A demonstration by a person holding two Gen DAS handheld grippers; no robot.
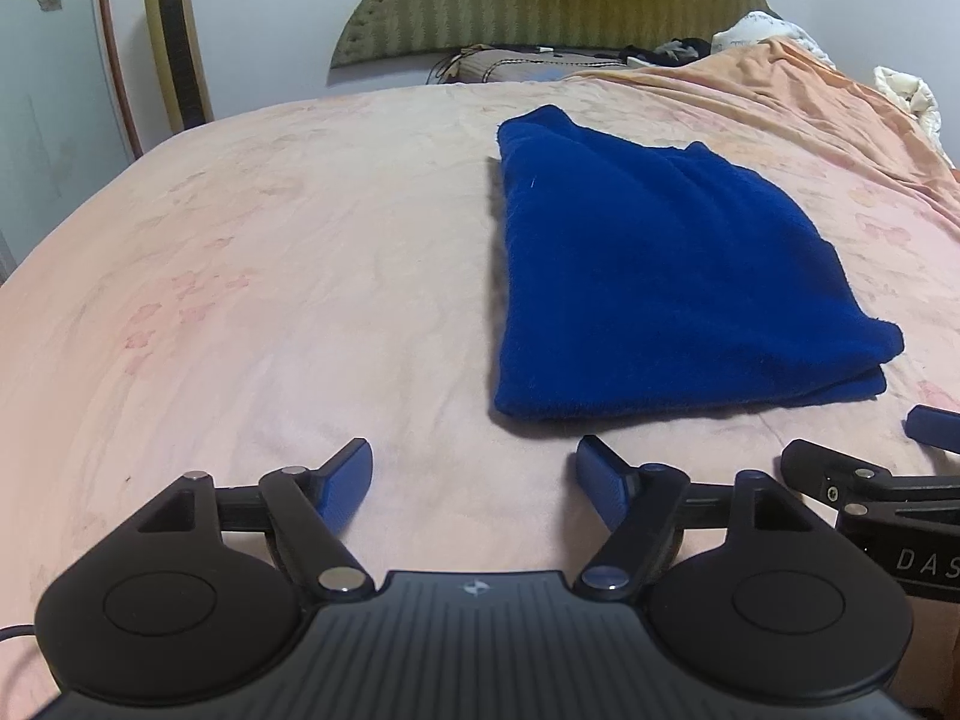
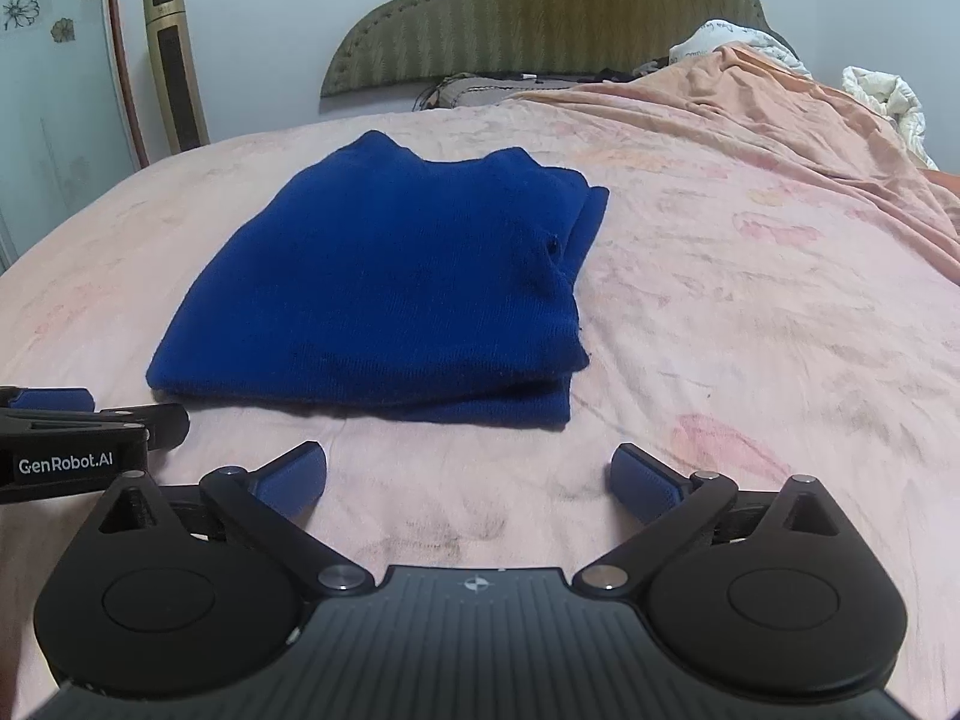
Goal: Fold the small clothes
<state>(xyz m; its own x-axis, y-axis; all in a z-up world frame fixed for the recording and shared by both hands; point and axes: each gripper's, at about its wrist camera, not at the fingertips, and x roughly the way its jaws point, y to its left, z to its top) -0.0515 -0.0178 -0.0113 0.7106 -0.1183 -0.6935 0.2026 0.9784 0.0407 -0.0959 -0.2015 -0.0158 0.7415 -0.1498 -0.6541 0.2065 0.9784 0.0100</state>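
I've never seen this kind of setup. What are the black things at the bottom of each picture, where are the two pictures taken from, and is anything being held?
They are two hand-held grippers, each with a camera looking along its jaws. One picture comes from the left gripper, the other from the right gripper; each also catches its neighbour at the edge. A folded blue garment lies on the pink bedsheet. Both sets of jaws stand open and empty, short of the garment.

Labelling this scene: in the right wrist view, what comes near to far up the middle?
Right tongs → pink bedsheet → folded blue garment → green headboard.
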